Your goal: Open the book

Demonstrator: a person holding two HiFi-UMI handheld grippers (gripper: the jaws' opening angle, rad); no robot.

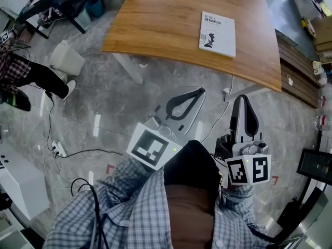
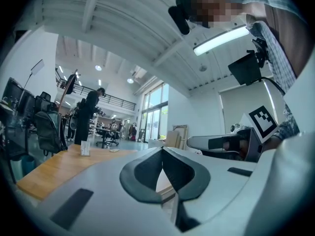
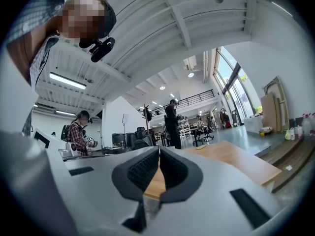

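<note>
While the book (image 1: 217, 33) lies closed, cover up, in the upper right of the head view, near the right end of the wooden table (image 1: 155, 25), I hold both tools lower in the frame over the grey floor (image 1: 104, 118), well apart from it. My left gripper (image 1: 201, 91), at centre, has its jaws together on nothing; my right gripper (image 1: 243, 97), just right of it, is likewise closed and empty. Another person's leg (image 1: 44, 77) shows at the left edge

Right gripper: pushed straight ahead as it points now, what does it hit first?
The right gripper would likely meet the wooden table at its near edge, or skim just over the top; height is unclear. The book lies further in, left of that line.
</note>
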